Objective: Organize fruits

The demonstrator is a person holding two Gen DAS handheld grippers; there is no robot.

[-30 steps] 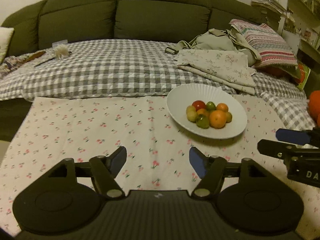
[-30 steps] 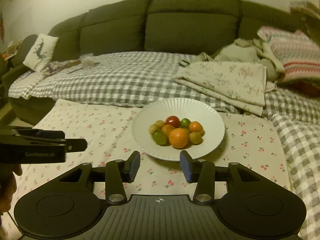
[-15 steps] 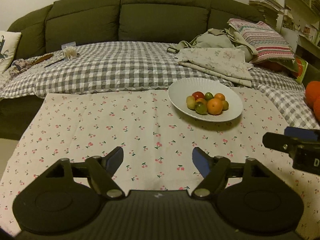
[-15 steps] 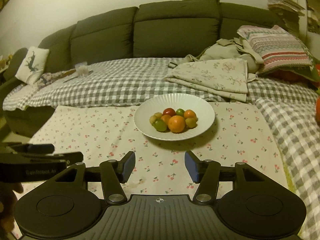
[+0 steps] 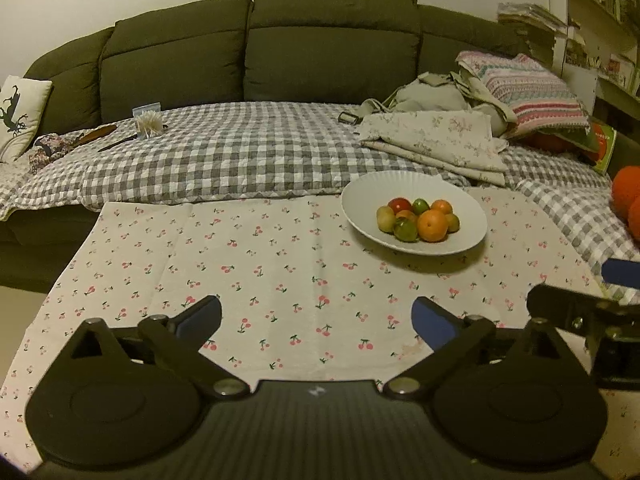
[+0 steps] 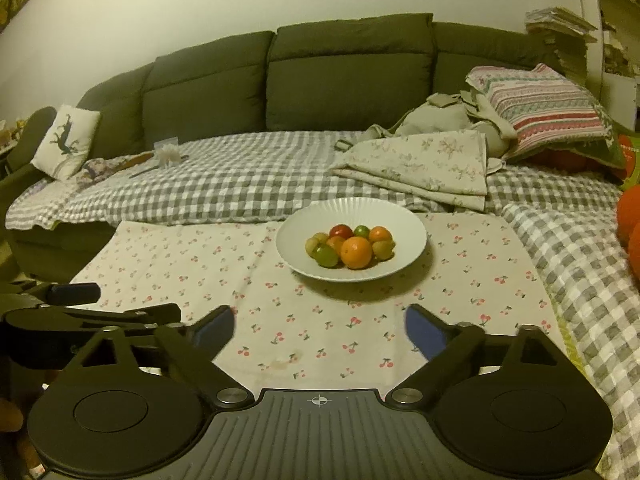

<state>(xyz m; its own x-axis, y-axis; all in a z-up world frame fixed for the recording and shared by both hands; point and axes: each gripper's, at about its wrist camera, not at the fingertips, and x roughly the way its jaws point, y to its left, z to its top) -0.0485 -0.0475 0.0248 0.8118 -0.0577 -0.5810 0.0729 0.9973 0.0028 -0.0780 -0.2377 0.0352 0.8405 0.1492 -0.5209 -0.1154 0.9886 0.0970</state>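
A white ribbed plate (image 5: 372,196) (image 6: 404,220) stands on the cherry-print cloth (image 5: 260,264) (image 6: 192,256). It holds several small fruits: an orange (image 5: 432,225) (image 6: 356,252), a red one (image 5: 400,204) (image 6: 341,231), green and yellowish ones. My left gripper (image 5: 316,320) is open and empty, well short of the plate, which lies ahead to its right. My right gripper (image 6: 319,328) is open and empty, with the plate straight ahead. Each gripper shows at the edge of the other's view.
A green sofa (image 5: 328,52) with a grey checked blanket (image 5: 240,152), folded cloths (image 5: 432,144), a striped pillow (image 5: 528,88) and a white cushion (image 6: 66,140) lies behind. Orange round things (image 5: 628,196) sit at the right edge. Shelves (image 5: 600,8) stand at the far right.
Both grippers have drawn back from the plate and risen, so the plate looks smaller and farther. Both opened wider. The fruits have not moved.
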